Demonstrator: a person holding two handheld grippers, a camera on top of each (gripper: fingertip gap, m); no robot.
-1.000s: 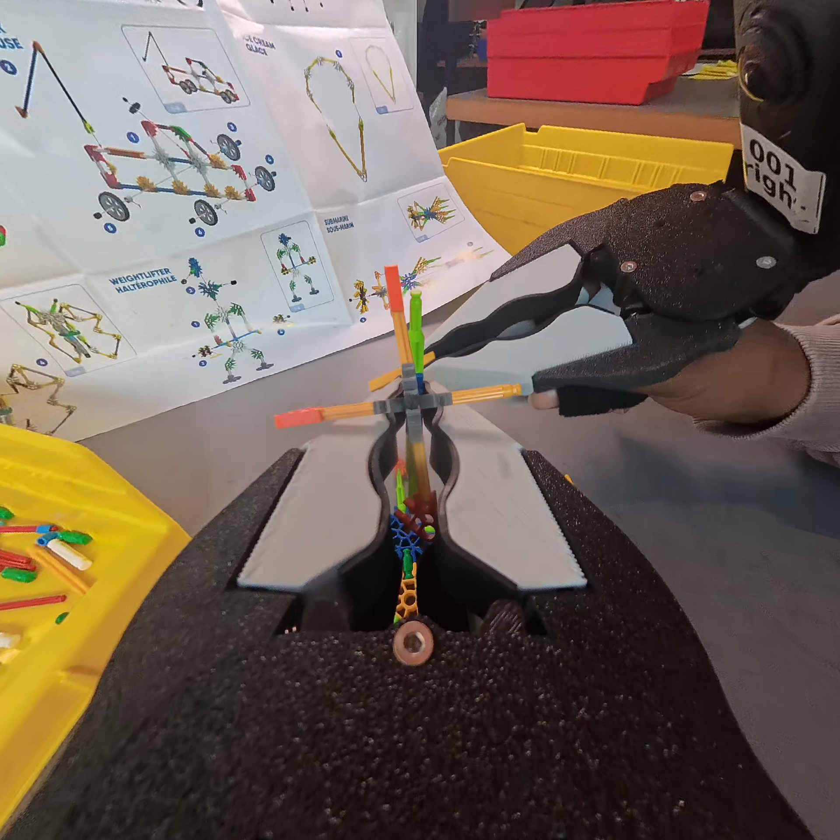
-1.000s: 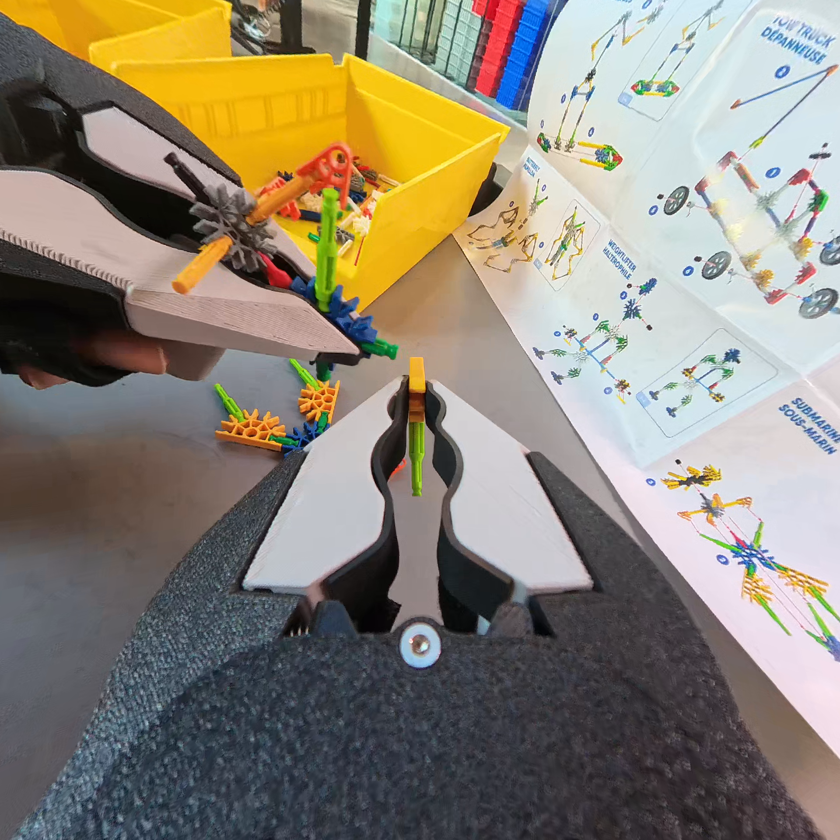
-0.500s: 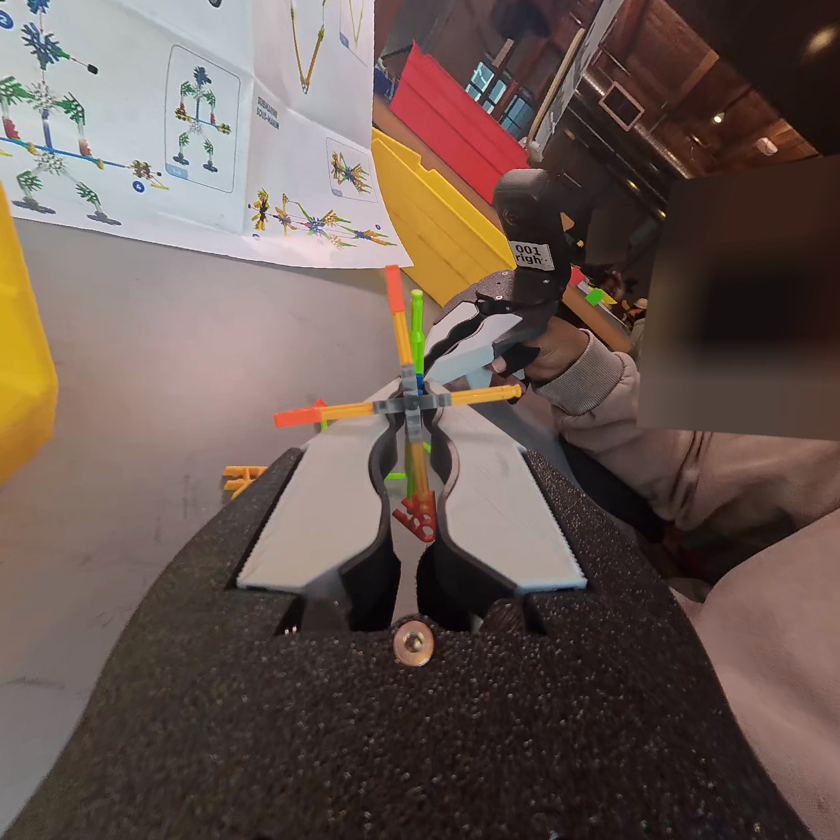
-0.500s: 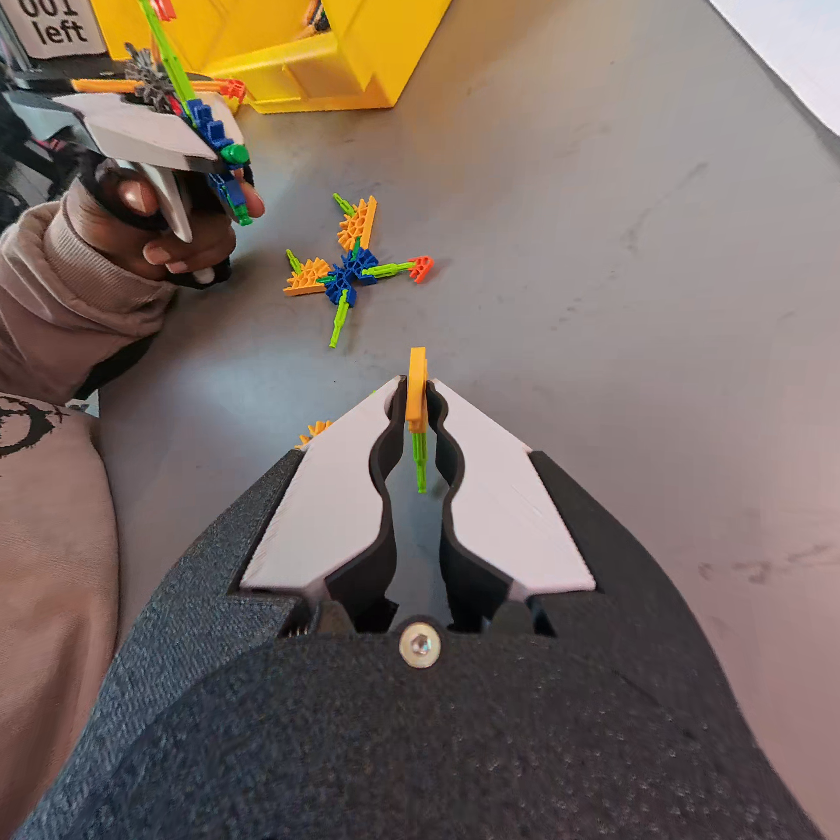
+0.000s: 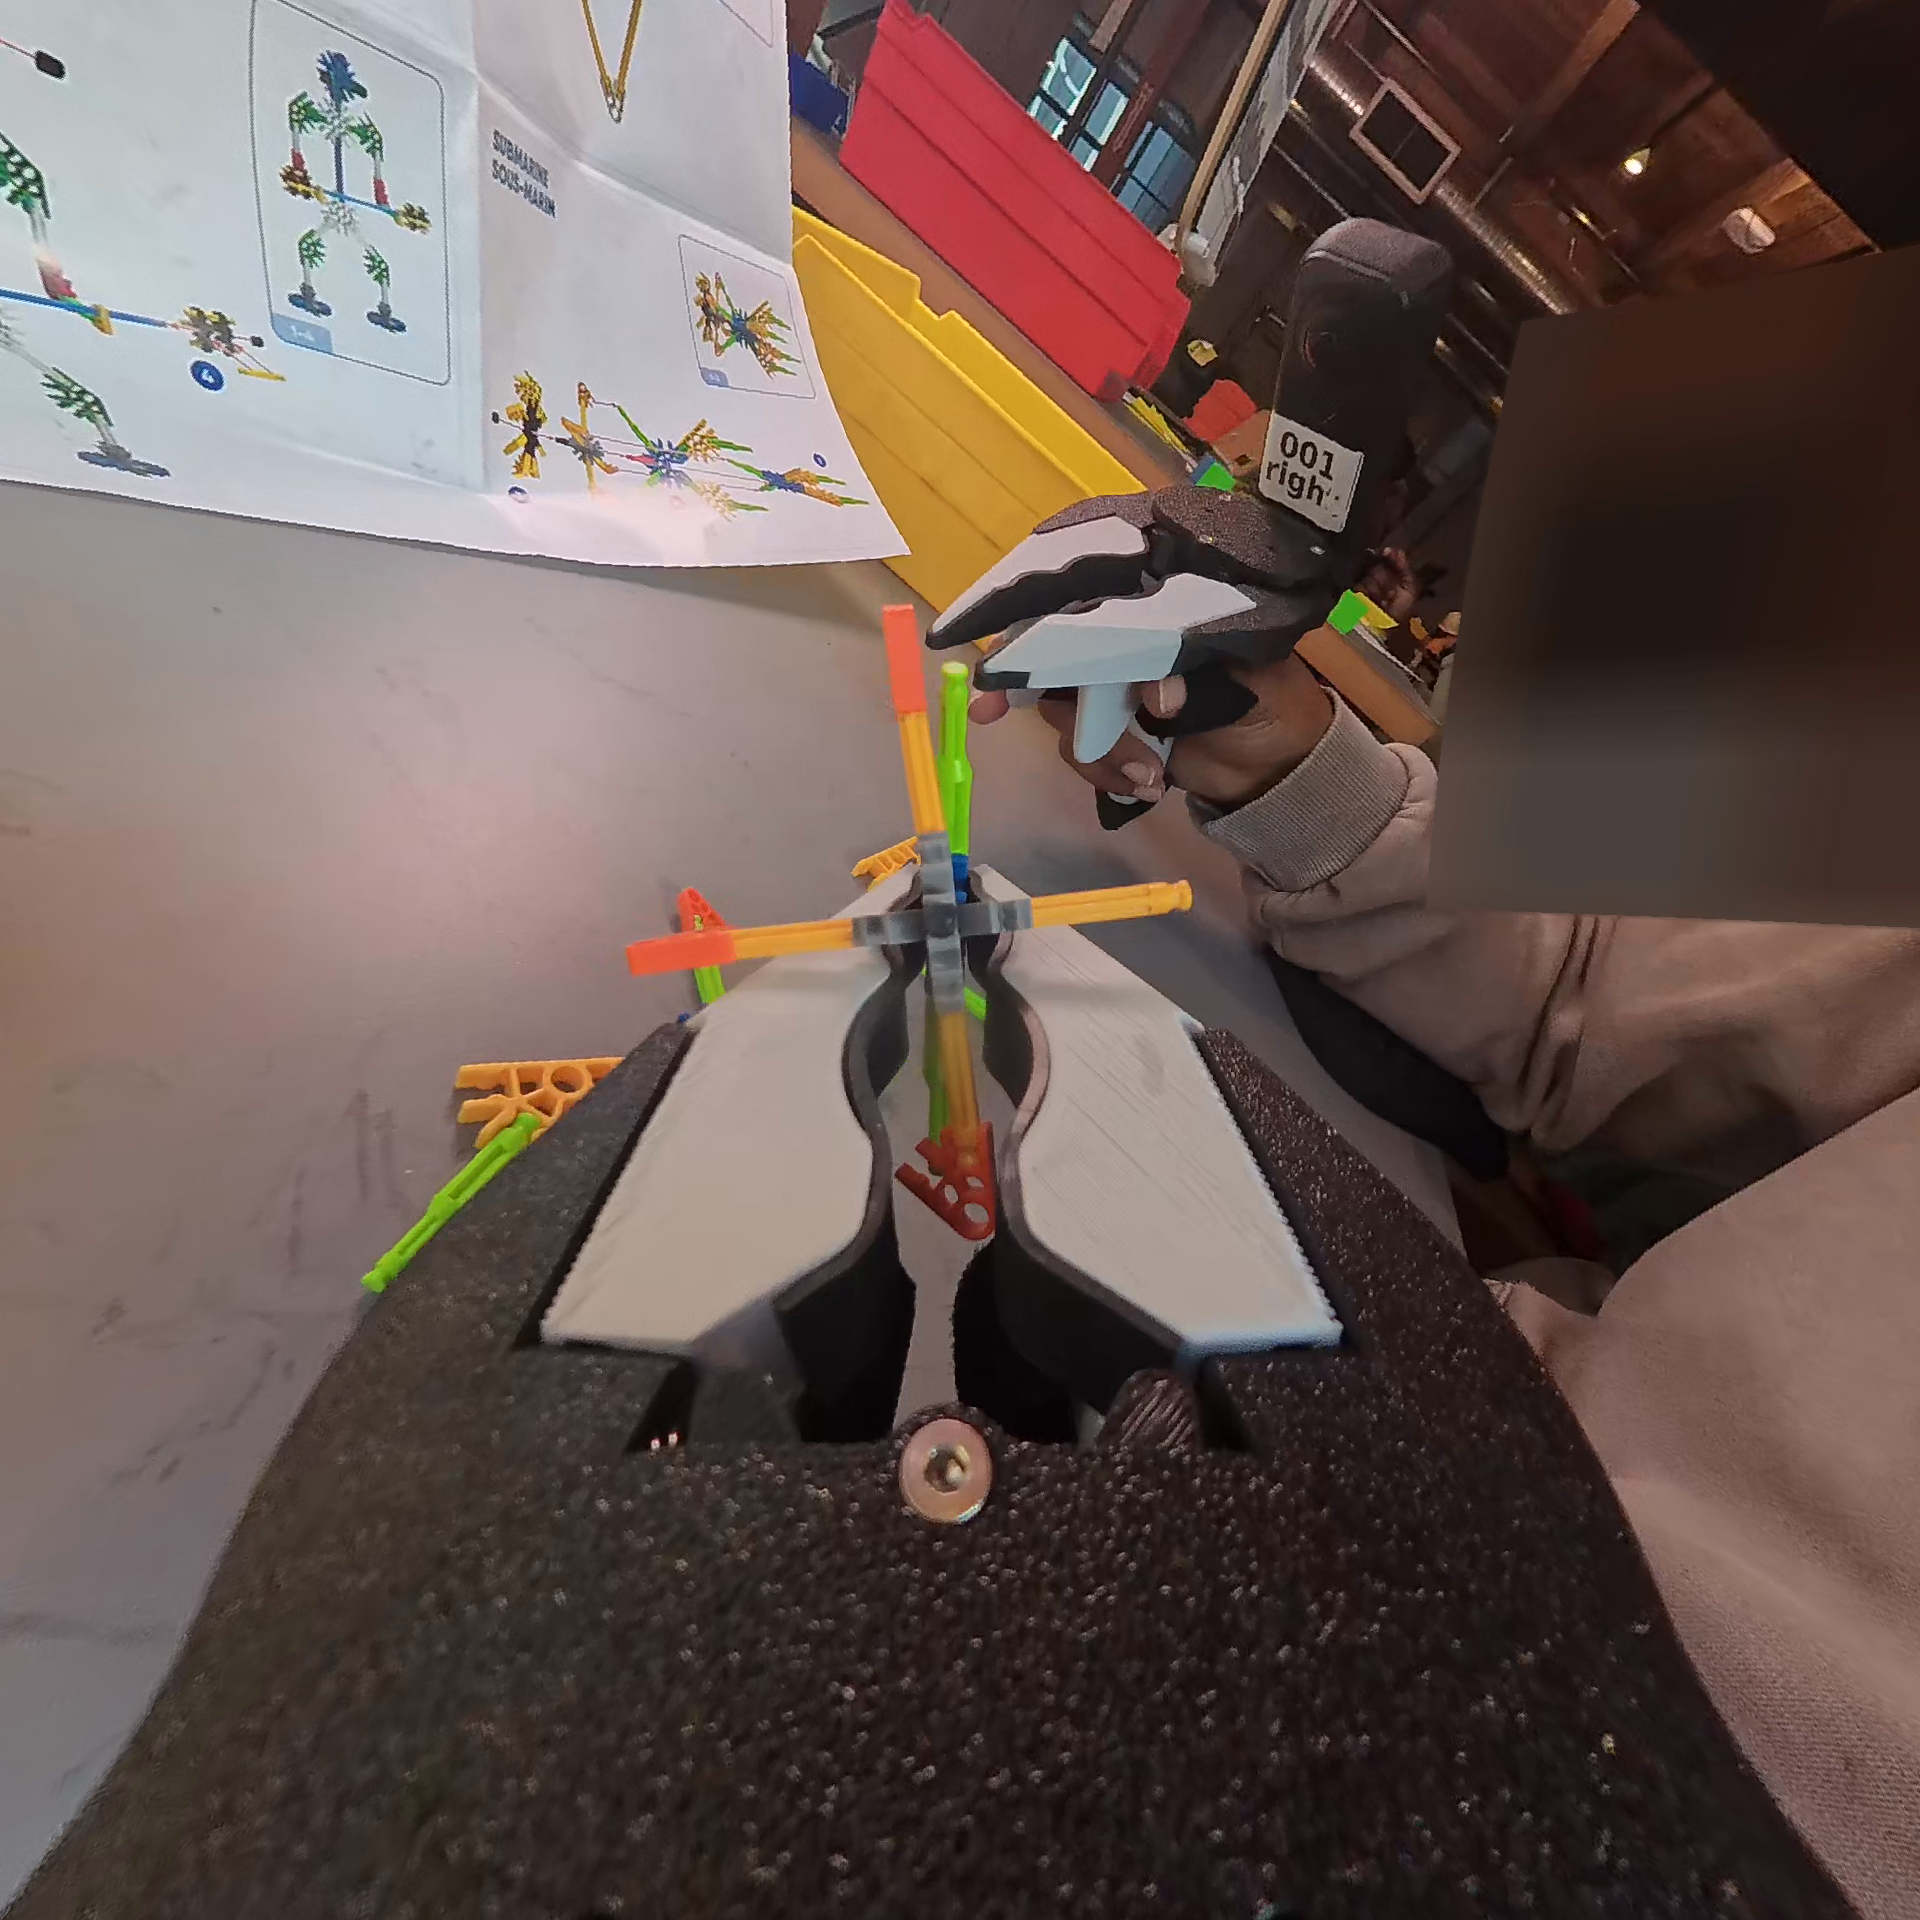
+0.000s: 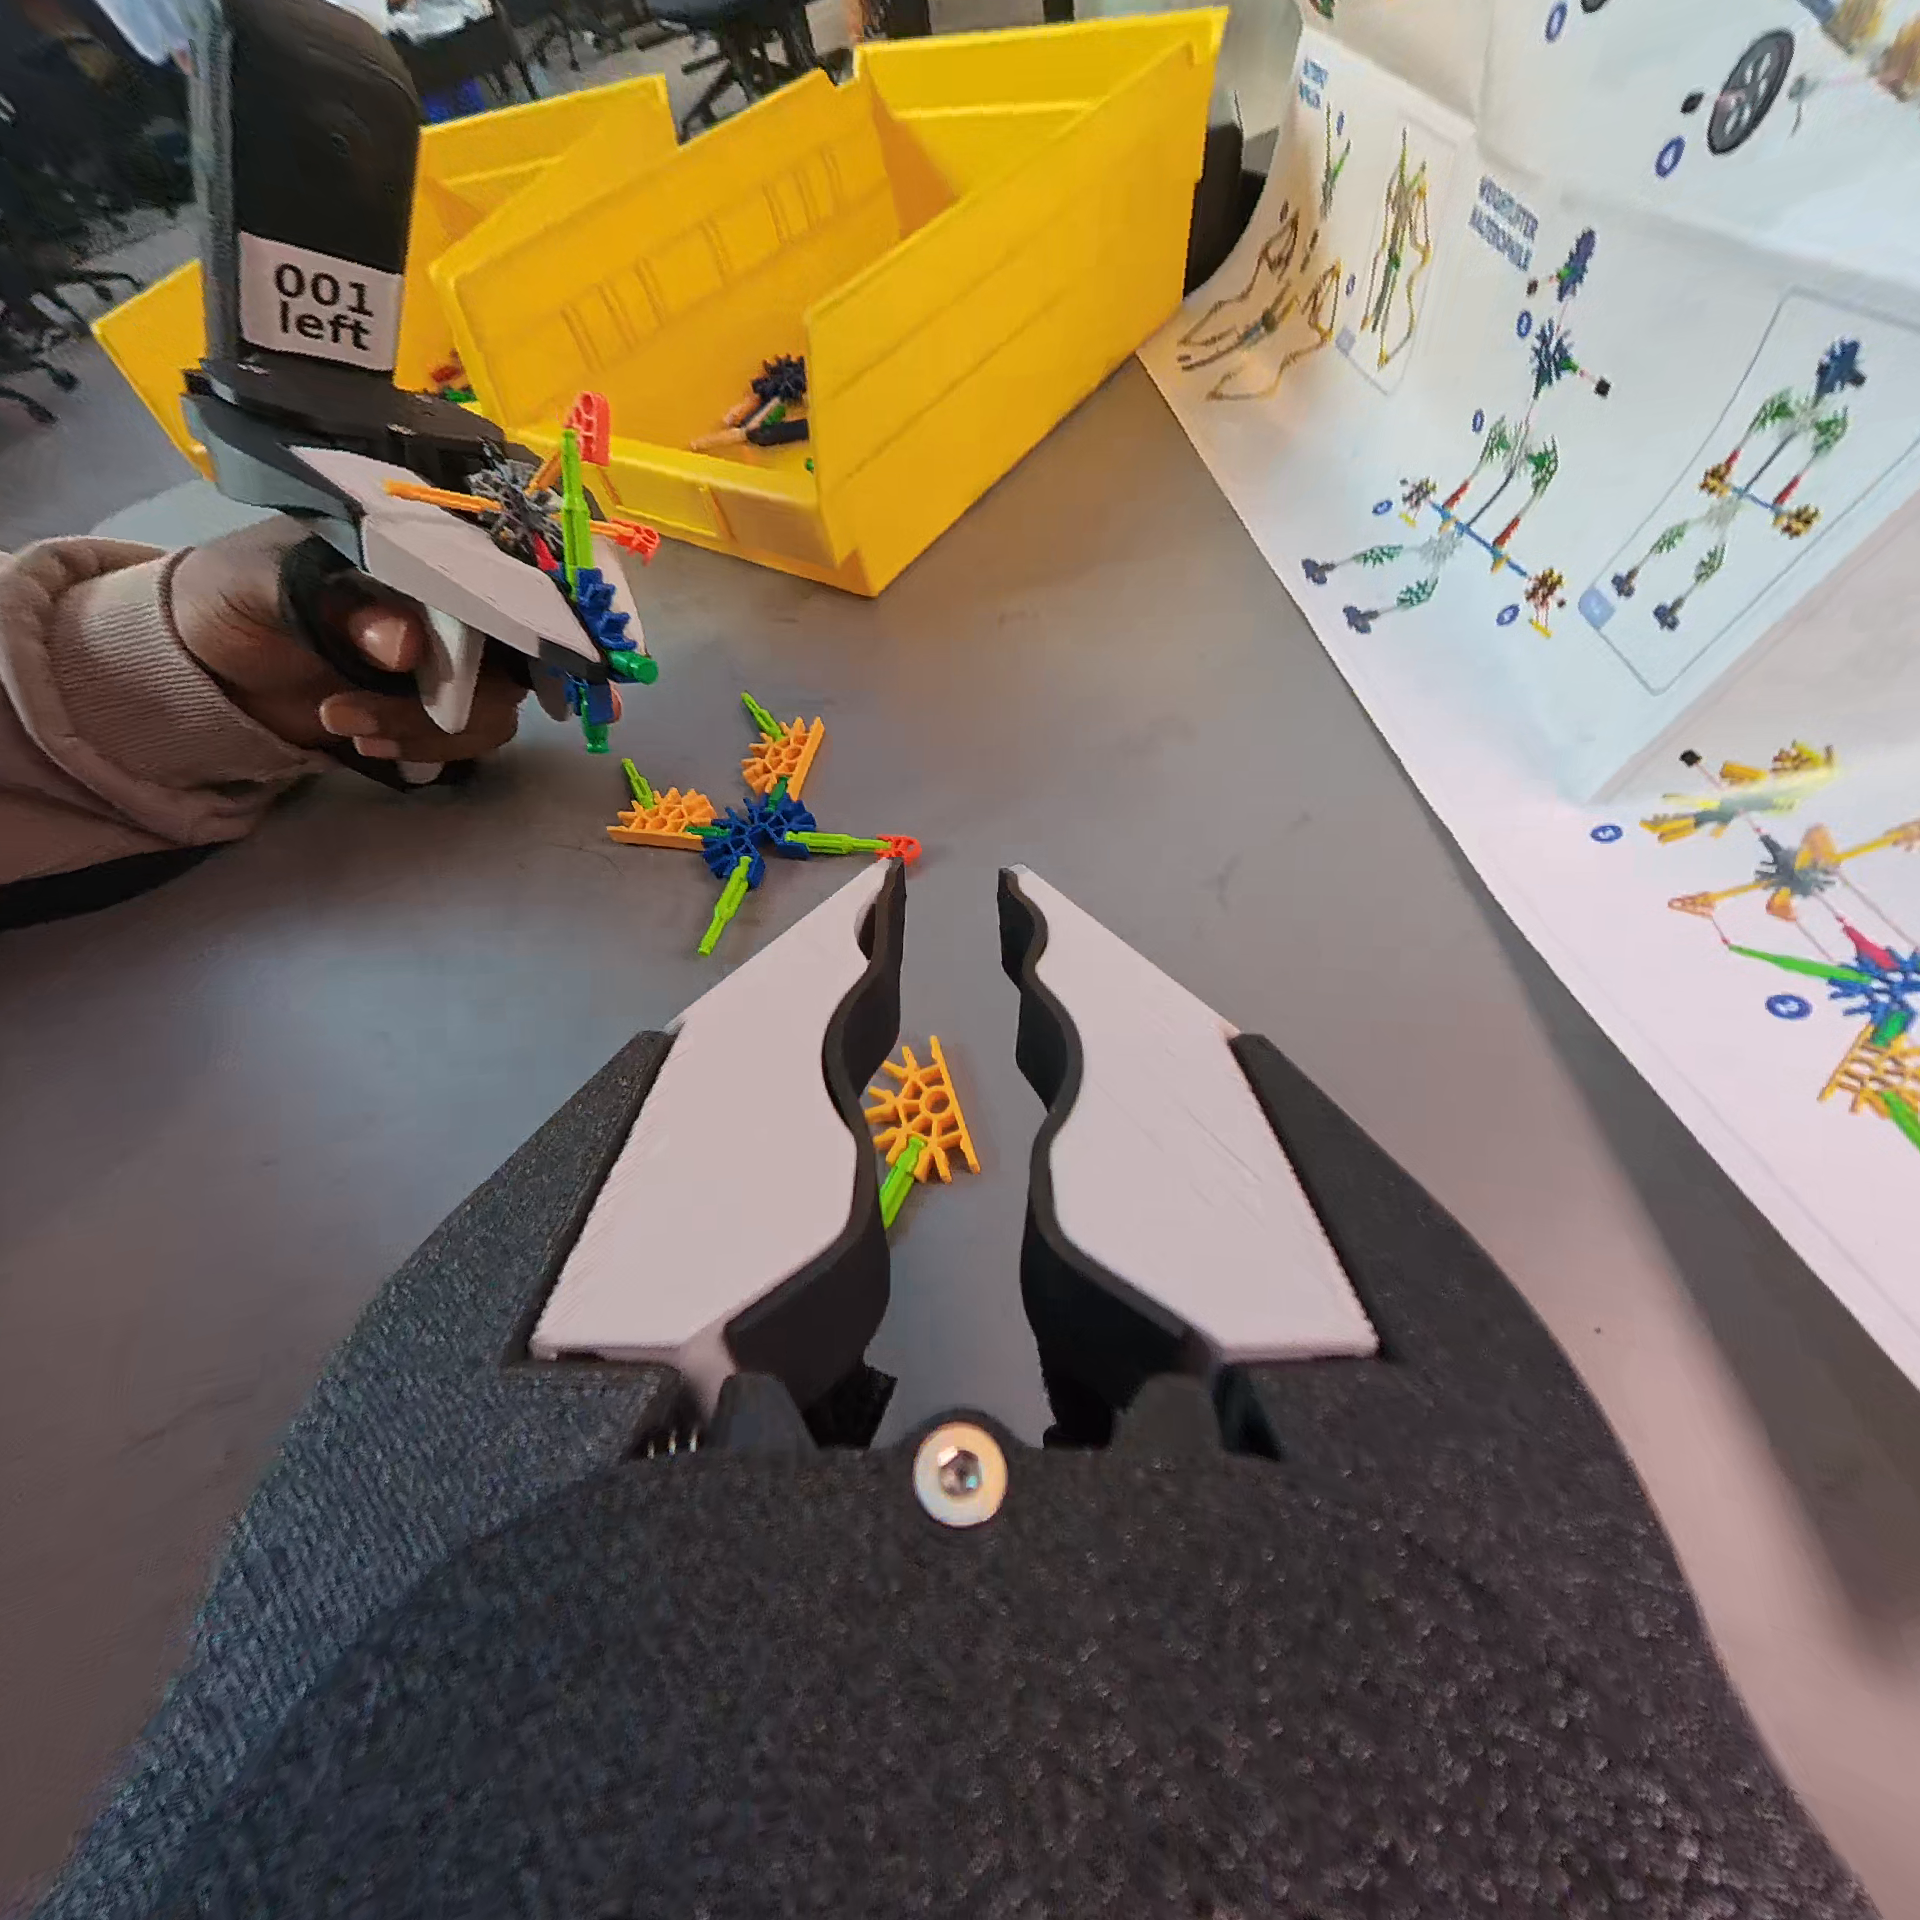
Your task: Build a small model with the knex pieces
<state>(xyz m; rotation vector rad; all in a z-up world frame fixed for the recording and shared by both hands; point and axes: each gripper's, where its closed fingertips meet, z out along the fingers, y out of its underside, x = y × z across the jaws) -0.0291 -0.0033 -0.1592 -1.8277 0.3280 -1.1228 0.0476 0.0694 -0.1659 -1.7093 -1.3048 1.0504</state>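
Note:
My left gripper (image 5: 951, 883) is shut on a toy assembly (image 5: 940, 925): a grey hub with orange-yellow rods, a green rod, red end pieces and blue connectors. The right wrist view shows it held above the table (image 6: 540, 520). My right gripper (image 6: 951, 883) is open and holds nothing. An orange fan connector with a green rod (image 6: 925, 1117) lies on the grey table below, between its fingers and apart from them. A second assembly of blue connectors, orange fans and green rods (image 6: 743, 831) lies just ahead of its left fingertip (image 6: 883, 883). The right gripper also shows in the left wrist view (image 5: 971, 649).
A yellow bin (image 6: 883, 343) with several loose pieces stands at the back, with more yellow bins behind it. A large white instruction sheet (image 6: 1558, 416) covers the table's right side. Red bins (image 5: 997, 187) stand farther off. A person's sleeves are at both views' edges. About 12 cm separates my left fingertips from my right.
My right gripper has opened and let go of the orange connector with the green rod, which now lies on the table. My left gripper has kept its hold on the assembly.

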